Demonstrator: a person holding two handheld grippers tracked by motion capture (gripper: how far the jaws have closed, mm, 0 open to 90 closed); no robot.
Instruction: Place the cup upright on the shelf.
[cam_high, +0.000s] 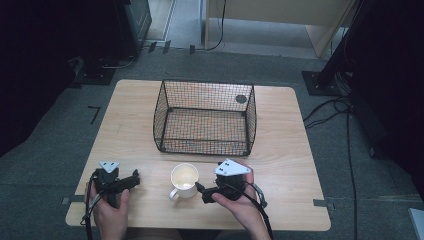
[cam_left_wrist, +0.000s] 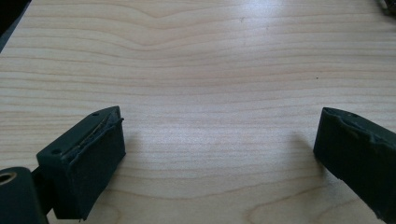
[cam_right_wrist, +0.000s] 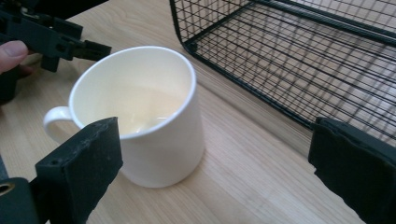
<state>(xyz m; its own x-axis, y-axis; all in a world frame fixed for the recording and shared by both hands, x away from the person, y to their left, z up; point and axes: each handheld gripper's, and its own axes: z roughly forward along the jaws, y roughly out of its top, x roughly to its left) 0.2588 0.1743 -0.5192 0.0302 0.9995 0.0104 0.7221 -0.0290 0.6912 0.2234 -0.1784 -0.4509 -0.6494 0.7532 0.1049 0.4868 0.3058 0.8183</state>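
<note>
Light wooden tabletop seen from above, with a black wire-mesh basket, rectangular and open-topped, standing at mid-width toward the far edge. A white ceramic mug stands upright and apparently empty between the basket and the near edge, just in front of the basket's near wall and clear of it; its handle points toward the near-left corner.

The right gripper is held in the person's right hand just to the right of the mug, near the near edge, with its jaws aimed leftward at the mug. In the right gripper view the jaws stand wide apart: the mug sits ahead and toward the left jaw, overlapped by that jaw in the picture, with the basket's lower rim beyond the gap to the right. No contact with the mug can be confirmed.

The left gripper, in the left hand toward the near-left corner, points rightward at the mug's handle side and lies further from the mug than the right gripper. In the left gripper view its jaws are spread wide over bare wood, holding nothing.

The right gripper is judged the nearer and better placed; a grasp would require shifting it so that the mug's wall falls between the jaws.
</note>
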